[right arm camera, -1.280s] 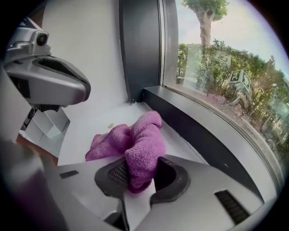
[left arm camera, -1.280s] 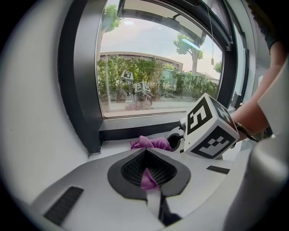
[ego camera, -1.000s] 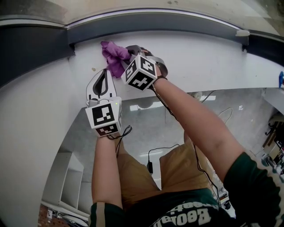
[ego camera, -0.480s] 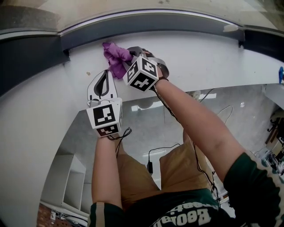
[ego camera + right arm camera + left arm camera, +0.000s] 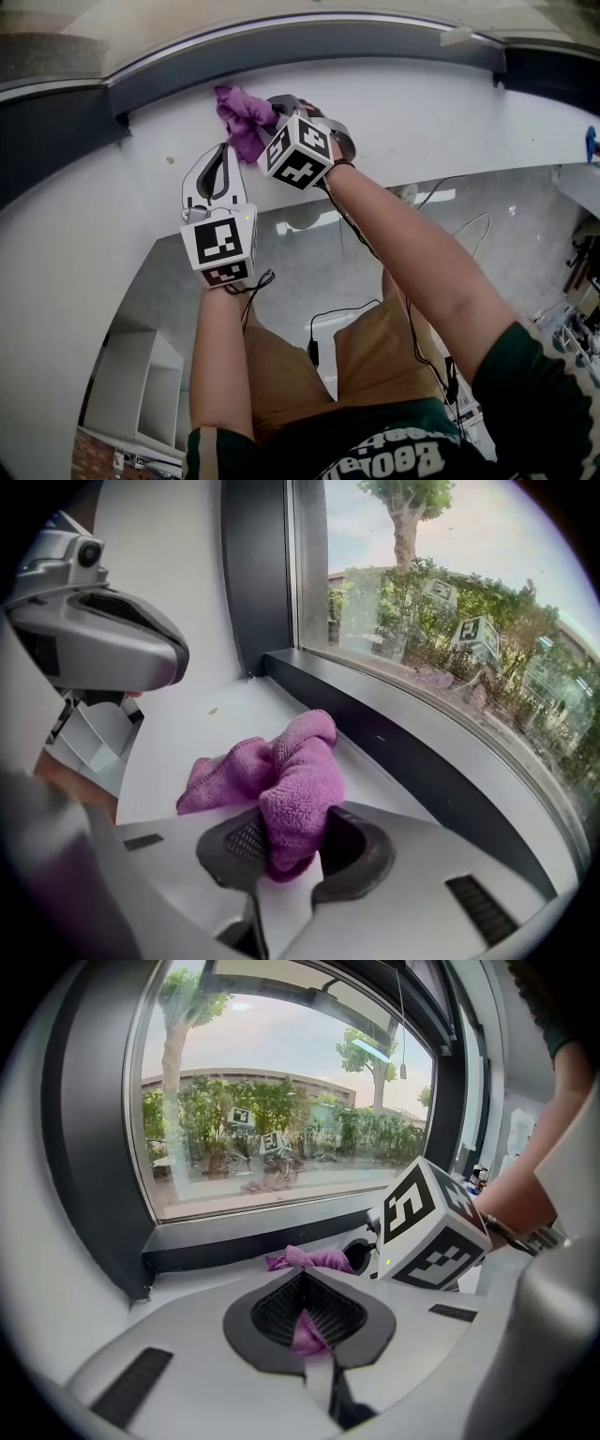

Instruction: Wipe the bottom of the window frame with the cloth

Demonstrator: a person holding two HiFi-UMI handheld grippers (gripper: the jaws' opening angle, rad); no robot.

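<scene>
A crumpled purple cloth (image 5: 239,117) (image 5: 281,771) lies on the white sill (image 5: 422,122), close against the dark bottom rail of the window frame (image 5: 328,52) (image 5: 403,752). My right gripper (image 5: 265,117) (image 5: 291,832) is shut on the near fold of the cloth and presses it onto the sill. My left gripper (image 5: 222,150) (image 5: 302,1277) hovers just left of and behind it, shut with nothing held. Through the loop of its fingers the cloth (image 5: 309,1260) shows, with the right gripper's marker cube (image 5: 431,1227) beside it.
A small brown speck (image 5: 170,161) (image 5: 213,710) sits on the sill left of the cloth. The frame's dark left upright (image 5: 94,1147) meets the rail at a corner (image 5: 120,120). Below the sill are a white shelf unit (image 5: 141,394) and cables on the floor (image 5: 337,314).
Both grippers and the cloth have slid rightward along the sill, away from the left corner and the speck. The grip on the cloth is unchanged.
</scene>
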